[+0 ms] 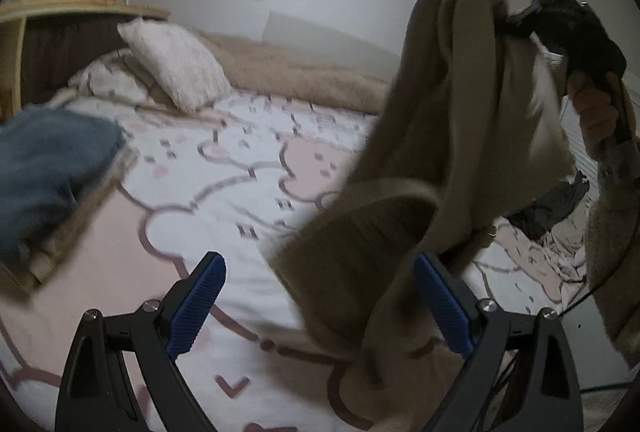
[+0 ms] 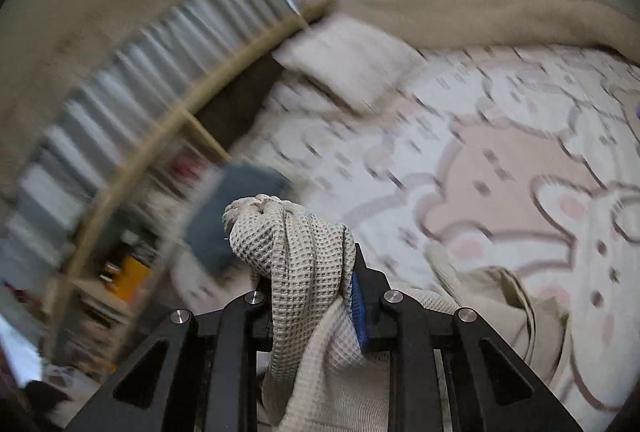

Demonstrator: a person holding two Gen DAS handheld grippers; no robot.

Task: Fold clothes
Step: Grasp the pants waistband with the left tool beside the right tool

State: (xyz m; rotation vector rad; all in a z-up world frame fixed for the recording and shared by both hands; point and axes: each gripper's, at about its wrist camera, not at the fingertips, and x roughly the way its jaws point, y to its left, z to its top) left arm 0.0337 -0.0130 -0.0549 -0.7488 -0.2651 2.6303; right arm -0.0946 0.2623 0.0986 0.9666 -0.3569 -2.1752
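A beige waffle-knit garment (image 1: 452, 136) hangs in the air over the bed at the right of the left wrist view. My right gripper (image 1: 516, 20) holds it up by its top edge. In the right wrist view the right gripper (image 2: 316, 272) is shut on a bunched fold of the same garment (image 2: 296, 256). My left gripper (image 1: 320, 304) is open, its blue-padded fingers (image 1: 200, 300) spread wide, with the garment's lower part hanging between them, close to the right finger.
The bed has a pink-and-white bear-print sheet (image 1: 224, 168). A stack of folded clothes with blue on top (image 1: 48, 168) lies at the left. A white pillow (image 1: 176, 68) and a tan blanket (image 1: 304, 76) lie at the back. Dark clothes (image 1: 552, 208) lie at the right.
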